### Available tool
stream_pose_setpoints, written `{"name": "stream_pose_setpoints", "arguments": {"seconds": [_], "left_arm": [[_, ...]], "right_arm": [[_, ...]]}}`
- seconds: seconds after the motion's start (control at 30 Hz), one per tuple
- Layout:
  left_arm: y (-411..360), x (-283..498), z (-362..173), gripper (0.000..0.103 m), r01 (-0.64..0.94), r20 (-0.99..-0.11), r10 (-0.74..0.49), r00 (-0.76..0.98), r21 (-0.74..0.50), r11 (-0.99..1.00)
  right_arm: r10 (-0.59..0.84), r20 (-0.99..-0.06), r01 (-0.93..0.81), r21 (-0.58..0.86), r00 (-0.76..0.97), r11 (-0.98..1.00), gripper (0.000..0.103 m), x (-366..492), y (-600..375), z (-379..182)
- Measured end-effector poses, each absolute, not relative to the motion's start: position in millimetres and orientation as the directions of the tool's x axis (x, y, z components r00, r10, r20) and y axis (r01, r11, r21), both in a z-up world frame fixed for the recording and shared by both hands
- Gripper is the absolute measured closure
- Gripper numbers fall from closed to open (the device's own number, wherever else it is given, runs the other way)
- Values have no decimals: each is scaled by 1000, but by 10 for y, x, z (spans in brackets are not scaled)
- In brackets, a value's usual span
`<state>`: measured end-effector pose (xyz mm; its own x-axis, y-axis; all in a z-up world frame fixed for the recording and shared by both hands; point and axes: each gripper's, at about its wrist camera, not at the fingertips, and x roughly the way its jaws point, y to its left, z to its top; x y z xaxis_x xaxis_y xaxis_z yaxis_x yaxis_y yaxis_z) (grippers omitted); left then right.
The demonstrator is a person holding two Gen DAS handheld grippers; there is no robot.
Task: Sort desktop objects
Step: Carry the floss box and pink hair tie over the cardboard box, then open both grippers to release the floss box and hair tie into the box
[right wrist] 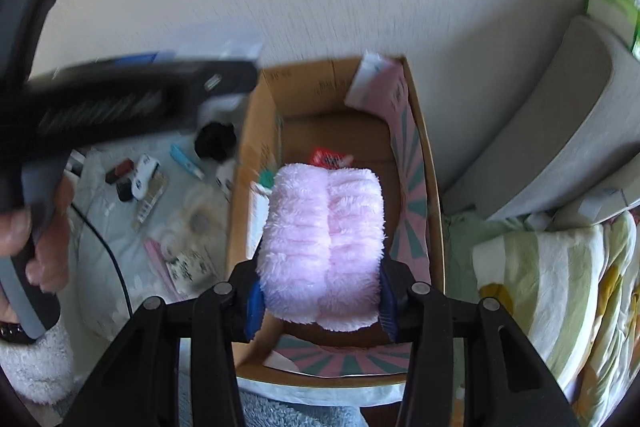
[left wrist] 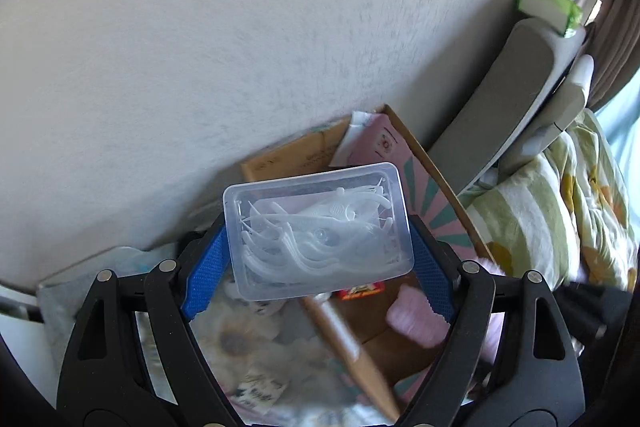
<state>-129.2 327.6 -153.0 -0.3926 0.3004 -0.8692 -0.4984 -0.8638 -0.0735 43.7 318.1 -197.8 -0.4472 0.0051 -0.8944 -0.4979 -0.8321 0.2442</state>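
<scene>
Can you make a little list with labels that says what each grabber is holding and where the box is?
left gripper: shut on clear case of white floss picks
right gripper: shut on fluffy pink roll
cardboard box: open, against the wall, below the pink roll
in box: a red packet
left of box: small items on a pale cloth
right of box: striped bedding

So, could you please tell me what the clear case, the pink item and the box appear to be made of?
Clear case: looks like glossy transparent plastic; white picks show through it.
Pink item: fluffy plush fabric with a long matte pile.
Box: brown cardboard, matte, with thin folded walls and a printed liner.
</scene>
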Motion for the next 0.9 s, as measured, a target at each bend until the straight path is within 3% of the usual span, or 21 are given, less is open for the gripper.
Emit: {"name": "stream_pose_setpoints", "arguments": {"seconds": [0.33, 0.9], "left_arm": [[3604, -1430, -2024, 21, -468, -911, 254, -325, -79, -880], [3673, -1440, -2118, 21, -451, -922, 237, -307, -79, -889]], "right_arm": [[-114, -922, -435, 280, -370, -855, 61, 534, 3209, -2531], [-161, -921, -357, 292, -355, -887, 61, 488, 3085, -2628]]}}
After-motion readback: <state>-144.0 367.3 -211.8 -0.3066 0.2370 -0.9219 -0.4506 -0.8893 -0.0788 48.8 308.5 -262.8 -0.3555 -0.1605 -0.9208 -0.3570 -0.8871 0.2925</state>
